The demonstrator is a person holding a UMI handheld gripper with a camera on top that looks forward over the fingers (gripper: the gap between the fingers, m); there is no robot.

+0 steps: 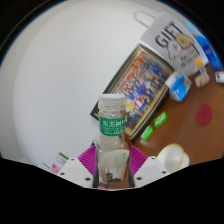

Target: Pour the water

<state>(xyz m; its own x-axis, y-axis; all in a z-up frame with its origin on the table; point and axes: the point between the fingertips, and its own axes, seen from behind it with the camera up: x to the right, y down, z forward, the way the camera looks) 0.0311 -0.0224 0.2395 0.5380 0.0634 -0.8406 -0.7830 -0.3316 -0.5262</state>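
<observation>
The gripper (110, 172) pinches a plastic water bottle (112, 140) (white cap, green label), both pink pads (88, 160) pressed against its sides, holding it upright. Right of the bottle, near the fingers, sits a white cup (172, 155) on the wooden table (195, 135). Farther off lies a colourful picture box (148, 78).

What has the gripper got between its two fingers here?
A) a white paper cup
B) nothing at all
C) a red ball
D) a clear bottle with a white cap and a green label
D: the bottle stands upright between the gripper fingers, its white cap and green label showing, both pink pads against its sides.
</observation>
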